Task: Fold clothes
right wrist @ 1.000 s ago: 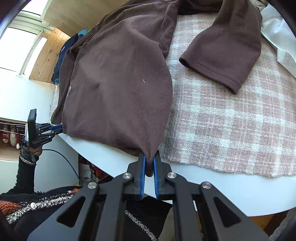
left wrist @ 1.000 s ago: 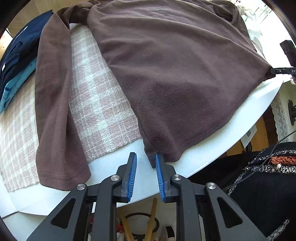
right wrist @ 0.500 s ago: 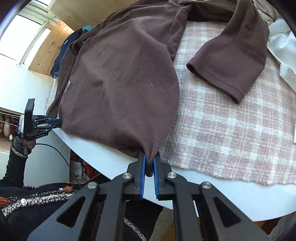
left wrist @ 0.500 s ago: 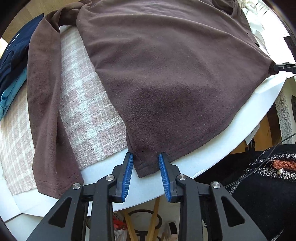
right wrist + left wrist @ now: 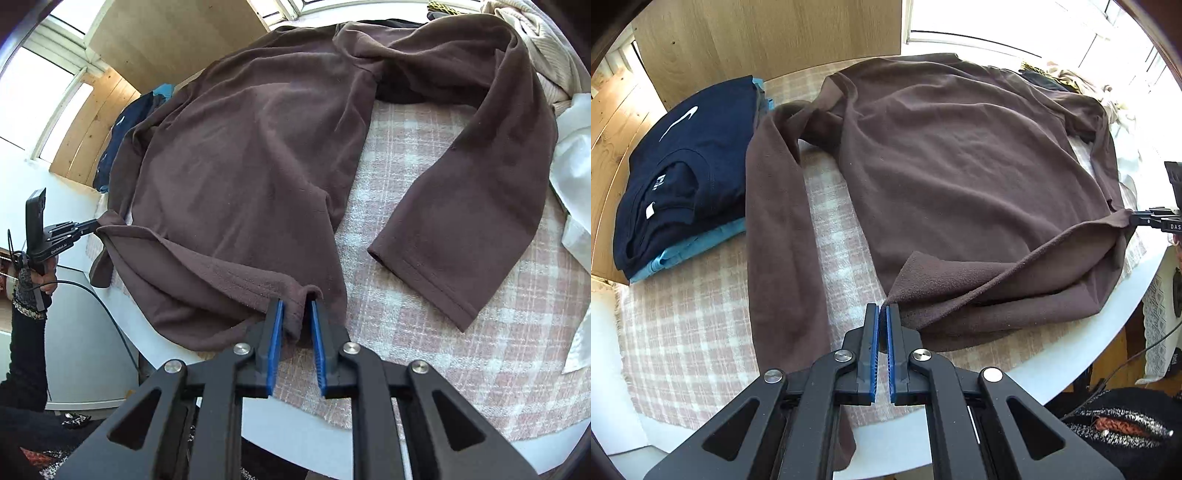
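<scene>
On the checked cloth (image 5: 701, 332), the hem goes over!
Left gripper (image 5: 882, 314) pinches one corner of the brown sweater (image 5: 953, 155); right gripper (image 5: 297, 314) is opening, hem corner slack between its pads. Bottom fold underway; next, probably set it flat.

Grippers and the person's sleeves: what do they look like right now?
Both the left gripper and the right gripper have black angular linkage arms with silver pivot bolts and ribbed blue pads on the jaws. The left gripper's body carries small white lettering and a black cable. The sleeve is black with speckled knit trim.
</scene>
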`<state>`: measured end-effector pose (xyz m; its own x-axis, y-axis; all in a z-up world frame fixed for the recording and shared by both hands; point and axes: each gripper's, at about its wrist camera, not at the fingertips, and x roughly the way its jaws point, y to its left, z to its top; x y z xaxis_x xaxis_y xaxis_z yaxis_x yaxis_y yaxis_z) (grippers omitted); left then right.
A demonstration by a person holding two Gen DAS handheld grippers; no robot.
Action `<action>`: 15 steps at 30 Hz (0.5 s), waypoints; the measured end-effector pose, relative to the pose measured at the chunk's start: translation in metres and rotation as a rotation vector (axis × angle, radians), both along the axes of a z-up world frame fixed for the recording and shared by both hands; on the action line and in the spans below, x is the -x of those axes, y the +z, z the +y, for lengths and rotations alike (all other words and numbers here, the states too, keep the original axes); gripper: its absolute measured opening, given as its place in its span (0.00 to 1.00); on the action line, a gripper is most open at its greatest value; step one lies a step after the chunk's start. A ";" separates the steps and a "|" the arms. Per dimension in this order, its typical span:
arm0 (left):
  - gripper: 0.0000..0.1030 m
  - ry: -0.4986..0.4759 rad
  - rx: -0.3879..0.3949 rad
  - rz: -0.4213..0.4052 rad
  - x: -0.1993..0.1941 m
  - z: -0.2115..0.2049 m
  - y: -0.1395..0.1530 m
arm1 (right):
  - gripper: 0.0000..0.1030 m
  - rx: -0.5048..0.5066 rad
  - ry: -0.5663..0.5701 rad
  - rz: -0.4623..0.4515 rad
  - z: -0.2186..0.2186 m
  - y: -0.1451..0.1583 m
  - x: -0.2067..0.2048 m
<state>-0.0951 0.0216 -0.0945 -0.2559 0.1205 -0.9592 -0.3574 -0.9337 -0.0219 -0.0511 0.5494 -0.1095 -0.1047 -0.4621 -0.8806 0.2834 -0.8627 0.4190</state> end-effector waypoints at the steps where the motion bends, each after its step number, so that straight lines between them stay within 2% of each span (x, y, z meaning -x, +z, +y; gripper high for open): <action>1: 0.03 -0.002 0.010 -0.008 0.003 0.003 -0.010 | 0.18 -0.008 -0.016 0.005 0.004 0.002 -0.003; 4: 0.03 -0.016 0.039 -0.018 0.006 0.015 -0.029 | 0.26 0.003 -0.059 0.012 0.013 0.009 -0.019; 10: 0.03 -0.040 0.041 -0.039 0.010 0.020 -0.035 | 0.27 0.004 -0.034 0.031 0.004 0.006 -0.048; 15: 0.03 -0.055 0.049 -0.040 0.009 0.024 -0.032 | 0.27 -0.056 -0.026 0.049 -0.009 -0.002 -0.045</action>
<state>-0.1043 0.0458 -0.1266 -0.2112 0.0856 -0.9737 -0.4080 -0.9129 0.0083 -0.0057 0.5406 -0.1113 -0.1596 -0.4085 -0.8987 0.2798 -0.8918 0.3556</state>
